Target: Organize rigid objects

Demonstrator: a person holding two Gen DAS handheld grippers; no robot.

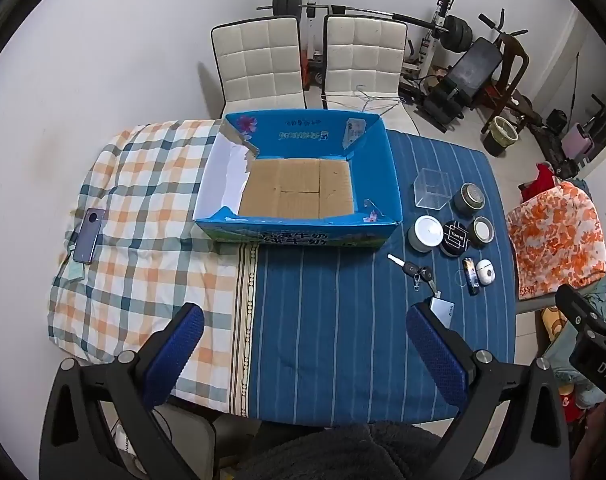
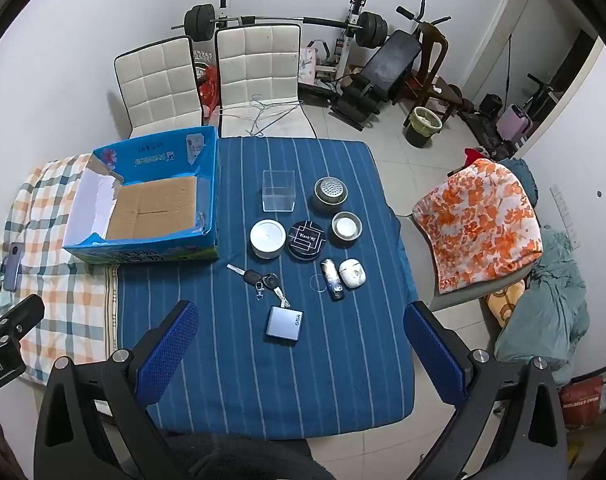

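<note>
An open blue cardboard box (image 1: 377, 168) (image 2: 209, 184) with nothing in it stands on the table. To its right on the blue striped cloth lie a clear plastic cube (image 2: 279, 191), a strainer-topped tin (image 2: 330, 196), a white-lidded jar (image 2: 267, 239), a black round case (image 2: 307, 240), a small tin (image 2: 346, 228), a car key with keyring (image 2: 259, 279), a lighter (image 2: 331, 279), a white earbud case (image 2: 351, 273) and a silver card box (image 2: 285, 325). My left gripper (image 1: 305, 326) hovers open above the near table edge. My right gripper (image 2: 301, 322) hangs open above the silver card box.
A phone (image 1: 87, 235) lies on the checked cloth at the left. Two white chairs (image 1: 259, 64) stand behind the table. An orange floral cushion (image 2: 479, 220) rests on a chair at the right. Weight bench, barbell and a bin (image 2: 423, 126) fill the far floor.
</note>
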